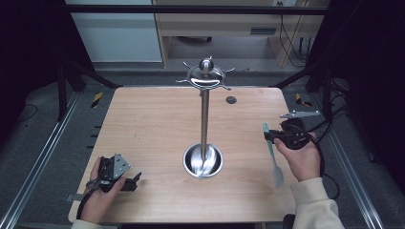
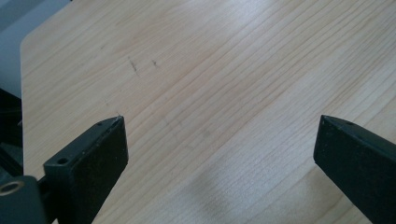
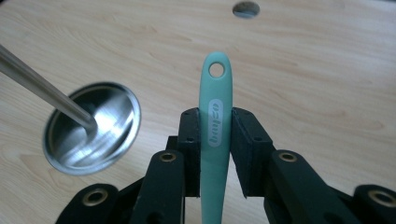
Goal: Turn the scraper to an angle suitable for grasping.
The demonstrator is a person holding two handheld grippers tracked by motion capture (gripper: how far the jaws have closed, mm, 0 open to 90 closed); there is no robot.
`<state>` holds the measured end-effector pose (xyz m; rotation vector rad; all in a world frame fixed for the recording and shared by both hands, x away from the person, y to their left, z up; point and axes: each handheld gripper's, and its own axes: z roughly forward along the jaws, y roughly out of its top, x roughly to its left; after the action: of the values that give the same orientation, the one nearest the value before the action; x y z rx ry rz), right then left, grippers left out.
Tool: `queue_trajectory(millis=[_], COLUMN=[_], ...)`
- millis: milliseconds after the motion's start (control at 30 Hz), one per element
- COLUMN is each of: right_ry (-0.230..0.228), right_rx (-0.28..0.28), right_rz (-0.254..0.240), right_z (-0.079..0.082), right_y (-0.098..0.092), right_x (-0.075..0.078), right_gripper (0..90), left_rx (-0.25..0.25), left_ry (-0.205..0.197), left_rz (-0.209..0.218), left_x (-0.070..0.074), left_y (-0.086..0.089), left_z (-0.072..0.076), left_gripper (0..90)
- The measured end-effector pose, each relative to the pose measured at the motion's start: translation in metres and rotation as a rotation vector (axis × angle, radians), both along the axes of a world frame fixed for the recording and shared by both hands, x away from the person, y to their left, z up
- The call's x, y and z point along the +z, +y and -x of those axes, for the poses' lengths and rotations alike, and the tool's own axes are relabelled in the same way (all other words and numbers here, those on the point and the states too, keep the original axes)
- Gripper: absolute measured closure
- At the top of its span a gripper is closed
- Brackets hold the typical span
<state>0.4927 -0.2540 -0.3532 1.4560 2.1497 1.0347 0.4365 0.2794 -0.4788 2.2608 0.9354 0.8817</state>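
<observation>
Even light from above fell on the desk in the high view, while the surroundings at both sides lay in deep darkness. The steel stand carried bright glare on its top disc and in its round base. In the left gripper view the wood grain was sharp, with a pale sheen toward the upper right and a soft shadow low between the jaws, which were slightly blurred. In the right gripper view the teal handle was crisp, the base dish showed streaked reflections, and the nearest parts at the bottom edge were soft.
</observation>
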Motion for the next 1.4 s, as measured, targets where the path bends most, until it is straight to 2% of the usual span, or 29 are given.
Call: queue_trajectory(millis=[167,200,300,433,567,700,900,1133,1233,1300,1400], right_ry=[-0.044,-0.069,-0.098,-0.119,-0.144,-0.166,-0.208,-0.249,-0.262,-0.285,-0.293], right_rx=[0.028,0.041,0.055,0.058,0.066,0.071,0.112,0.15,0.157,0.167,0.179], right_rz=[-0.031,-0.04,-0.054,-0.066,-0.093,-0.112,-0.1,-0.132,-0.144,-0.176,-0.173], right_z=[0.0,0.0,0.0,0.0,-0.001,-0.001,-0.002,-0.01,-0.011,-0.013,-0.014], right_y=[0.004,0.005,0.006,0.006,0.002,0.001,0.014,0.028,0.032,0.036,0.043], right_x=[0.009,0.014,0.02,0.024,0.028,0.035,0.055,0.073,0.077,0.083,0.09], right_gripper=[74.4,74.4,74.4,74.4,74.4,74.4,74.4,74.3,74.3,74.3,74.3], left_rx=[0.03,0.04,0.058,0.064,0.062,0.066,0.076,0.116,0.126,0.129,0.129], left_ry=[0.002,0.006,0.005,0.003,-0.027,-0.038,-0.042,-0.054,-0.052,-0.047,-0.038], left_rz=[0.008,0.008,0.017,0.024,0.031,0.044,0.059,0.08,0.08,0.076,0.06], left_x=[-0.002,-0.003,-0.006,-0.006,-0.005,-0.003,-0.003,-0.002,-0.002,-0.004,-0.006], left_y=[0.005,0.007,0.008,0.009,0.009,0.01,0.012,0.021,0.022,0.022,0.02], left_z=[-0.001,-0.001,-0.002,-0.002,-0.001,-0.001,-0.002,-0.001,-0.001,-0.001,-0.001], left_gripper=[2.8,2.8,2.8,2.8,2.8,2.8,2.8,2.8,2.8,2.8,2.8])
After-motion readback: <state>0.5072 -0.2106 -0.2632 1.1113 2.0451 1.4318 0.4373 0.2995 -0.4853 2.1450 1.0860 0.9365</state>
